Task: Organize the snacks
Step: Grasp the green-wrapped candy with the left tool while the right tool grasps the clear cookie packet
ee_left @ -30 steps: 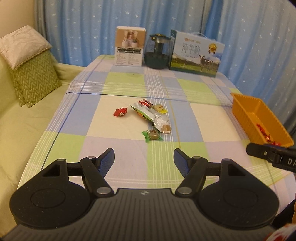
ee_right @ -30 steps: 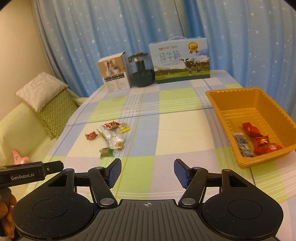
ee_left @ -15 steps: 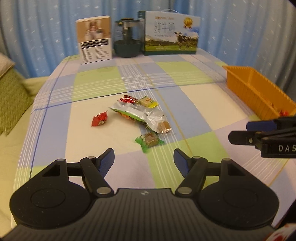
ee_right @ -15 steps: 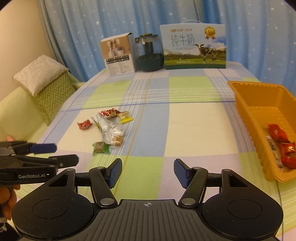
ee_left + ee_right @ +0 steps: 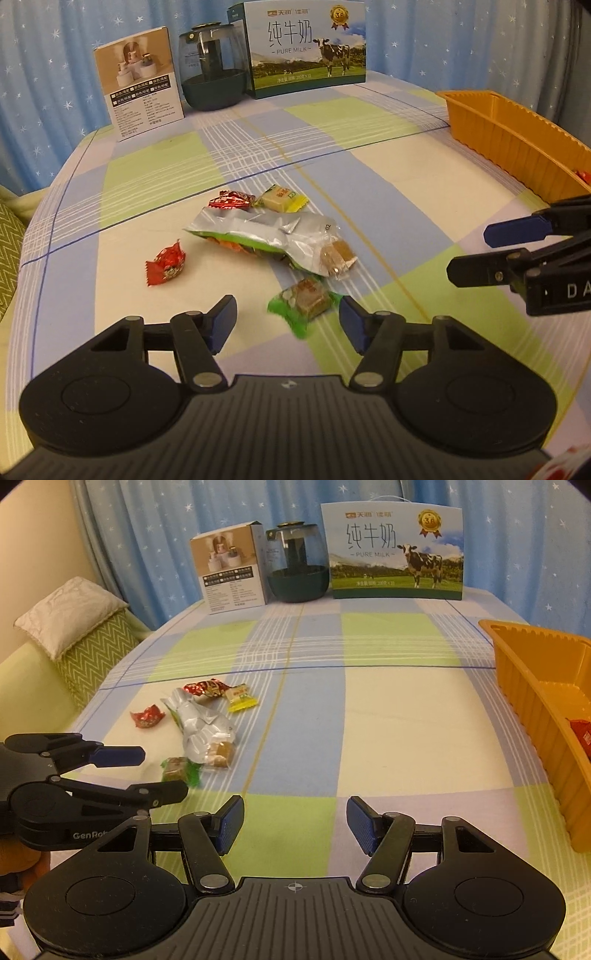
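Note:
Several snacks lie in a cluster on the checked tablecloth: a green-wrapped candy (image 5: 303,305) (image 5: 181,769), a silver-green pouch (image 5: 266,236) (image 5: 201,725), a clear-wrapped brown candy (image 5: 338,257), a red candy (image 5: 166,263) (image 5: 147,716), another red candy (image 5: 231,199) and a yellow candy (image 5: 282,199) (image 5: 240,698). My left gripper (image 5: 288,323) is open, low, with the green candy just ahead between its fingers. My right gripper (image 5: 295,825) is open and empty over the cloth. An orange tray (image 5: 535,701) (image 5: 517,140) on the right holds a red snack (image 5: 581,733).
At the table's back stand a white product box (image 5: 142,83), a dark glass jar (image 5: 212,74) and a milk carton box (image 5: 306,48). Blue starred curtains hang behind. A green sofa with cushions (image 5: 85,627) lies to the left.
My left gripper has moved forward and down toward the snack cluster, so the green candy now lies at its fingertips. My right gripper has shifted left; the tray slid toward the right edge.

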